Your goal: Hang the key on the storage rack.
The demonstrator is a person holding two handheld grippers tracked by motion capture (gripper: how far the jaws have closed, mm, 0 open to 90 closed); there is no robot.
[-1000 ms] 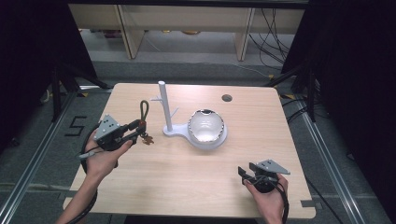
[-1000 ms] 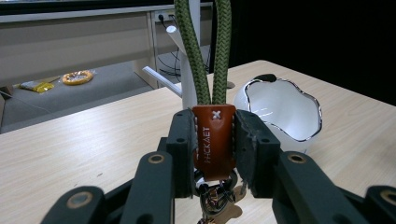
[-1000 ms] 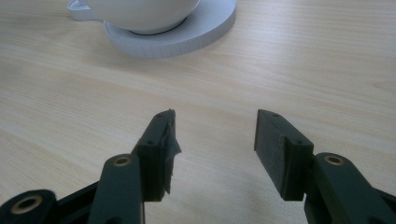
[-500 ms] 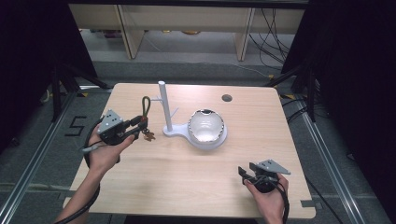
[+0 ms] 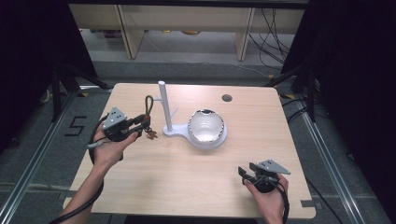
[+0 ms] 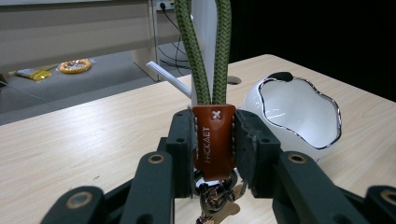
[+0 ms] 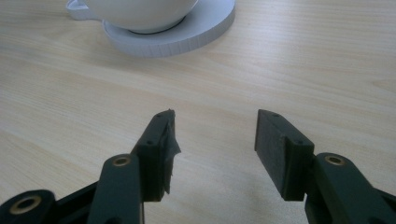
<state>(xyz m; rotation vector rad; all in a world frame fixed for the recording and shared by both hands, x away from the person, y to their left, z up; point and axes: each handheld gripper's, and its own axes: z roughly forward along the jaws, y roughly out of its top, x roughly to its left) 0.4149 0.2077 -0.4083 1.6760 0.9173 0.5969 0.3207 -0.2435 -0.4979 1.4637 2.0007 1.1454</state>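
While clamped on the tab: left hand-held gripper [image 6: 214, 154], keychain [image 6: 214, 140] upright, near table's [image 5: 177, 186] left edge
Cord loop [image 5: 149, 103]: beside white stand post [image 5: 164, 106]
Bowl [image 5: 206, 127]: table's middle
Right hand-held gripper [image 7: 212, 140]: jaws apart, nothing held, near front-right corner
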